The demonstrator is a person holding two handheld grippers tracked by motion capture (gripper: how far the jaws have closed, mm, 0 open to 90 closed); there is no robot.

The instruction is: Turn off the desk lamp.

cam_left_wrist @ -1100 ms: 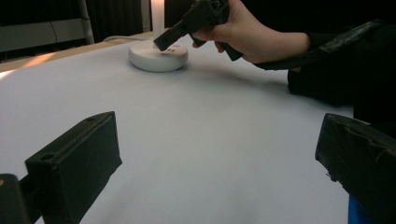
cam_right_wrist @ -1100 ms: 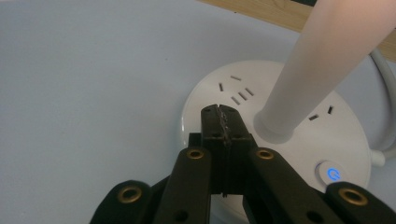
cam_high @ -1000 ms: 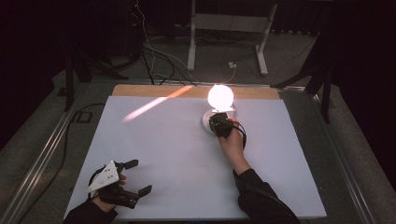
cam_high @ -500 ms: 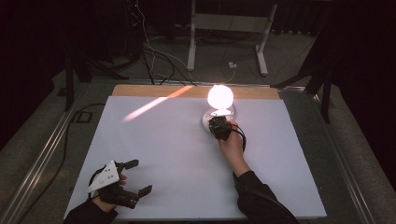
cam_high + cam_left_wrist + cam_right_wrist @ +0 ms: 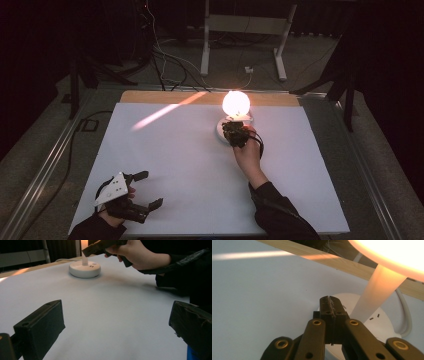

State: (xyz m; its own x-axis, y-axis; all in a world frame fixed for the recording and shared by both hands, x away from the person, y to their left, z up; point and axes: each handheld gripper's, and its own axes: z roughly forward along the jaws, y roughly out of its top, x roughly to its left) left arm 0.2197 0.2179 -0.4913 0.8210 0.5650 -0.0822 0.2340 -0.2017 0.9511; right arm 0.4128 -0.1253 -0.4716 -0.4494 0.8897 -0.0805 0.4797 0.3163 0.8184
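- We see a white table sheet (image 5: pixel 175 165), flat and bare.
- We note a wooden strip (image 5: pixel 150 96) along its far edge.
- We see a white metal stand (image 5: pixel 245 30) on the floor behind.
- We see cables (image 5: pixel 160 60) tangled on the floor by the stand.

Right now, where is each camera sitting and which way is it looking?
High view: above the person's side, looking forward and down on the white table; both forearms, the left gripper, the right gripper.
Left gripper view: low on the table, looking between its open jaws across to the lamp base and the right hand.
Right gripper view: behind its shut jaws, facing the lamp's glowing stem.
All share the lit lamp.
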